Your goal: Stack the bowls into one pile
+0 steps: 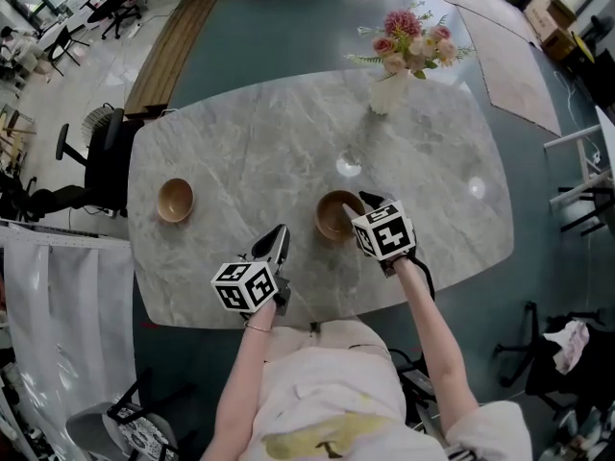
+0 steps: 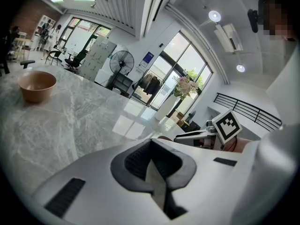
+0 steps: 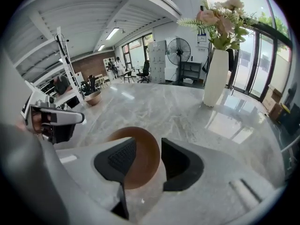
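Two bowls sit well apart on the marble table; a darker brown bowl lies near the person's edge, under the right gripper, and a paler tan bowl rests alone toward the table's left side, so no pile exists yet; the right gripper's jaws stand wide apart astride the near wall of the brown bowl, one pad over its hollow and the other outside the rim, with neither pad pressing on it, so it holds nothing; the left gripper hovers low over the bare marble between the two bowls, its jaws closed together with nothing in them. The main risk, I judge, is the pinch itself; a grip on a single curved wall gives little purchase, so the bowl may swing down or slip out once lifted; if the jaws close off-centre, they may instead push the bowl along the smooth stone. The left gripper sits near the straight path toward the tan bowl, and a low carry could clip it; setting one bowl into the other from too high could chip a rim. The white vase of flowers stands further back, apart from that path.
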Action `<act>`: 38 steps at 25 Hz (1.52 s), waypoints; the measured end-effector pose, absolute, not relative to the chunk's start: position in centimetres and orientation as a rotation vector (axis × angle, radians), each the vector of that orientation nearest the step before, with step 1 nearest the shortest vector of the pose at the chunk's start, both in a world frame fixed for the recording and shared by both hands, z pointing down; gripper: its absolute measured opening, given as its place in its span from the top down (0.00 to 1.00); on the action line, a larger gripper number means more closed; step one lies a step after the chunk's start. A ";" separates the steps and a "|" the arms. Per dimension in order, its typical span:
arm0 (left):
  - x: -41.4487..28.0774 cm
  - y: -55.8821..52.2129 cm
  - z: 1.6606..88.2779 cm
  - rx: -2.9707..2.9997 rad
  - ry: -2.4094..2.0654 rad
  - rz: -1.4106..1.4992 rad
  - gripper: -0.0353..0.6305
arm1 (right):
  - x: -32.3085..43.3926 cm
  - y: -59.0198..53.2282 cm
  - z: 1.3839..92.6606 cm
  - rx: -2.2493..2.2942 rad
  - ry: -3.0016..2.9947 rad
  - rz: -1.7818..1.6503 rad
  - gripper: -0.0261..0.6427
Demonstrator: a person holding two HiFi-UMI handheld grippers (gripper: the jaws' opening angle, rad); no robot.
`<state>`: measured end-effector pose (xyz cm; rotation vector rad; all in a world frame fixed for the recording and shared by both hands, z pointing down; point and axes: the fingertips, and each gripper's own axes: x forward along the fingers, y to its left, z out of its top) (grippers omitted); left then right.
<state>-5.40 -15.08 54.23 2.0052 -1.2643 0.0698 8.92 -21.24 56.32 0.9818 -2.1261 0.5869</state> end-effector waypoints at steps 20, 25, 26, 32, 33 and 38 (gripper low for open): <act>-9.6 -13.1 51.5 1.961 -1.463 -0.036 0.95 | 2.8 -19.2 52.2 0.822 -2.330 0.580 0.95; -12.1 -12.3 50.9 1.916 -1.552 -0.088 0.95 | -0.1 -18.6 51.4 0.762 -2.382 0.608 0.95; -12.6 -12.2 50.8 1.906 -1.567 -0.096 0.95 | -0.6 -18.5 51.3 0.749 -2.392 0.613 0.95; -16.2 -11.3 50.2 1.851 -1.646 -0.135 0.95 | -4.4 -17.6 50.9 0.672 -2.429 0.648 0.95; -16.9 -11.2 50.2 1.844 -1.655 -0.141 0.95 | -5.1 -17.5 50.8 0.663 -2.434 0.654 0.95; -20.1 -10.6 49.9 1.815 -1.687 -0.157 0.95 | -8.7 -17.3 50.8 0.637 -2.446 0.698 0.95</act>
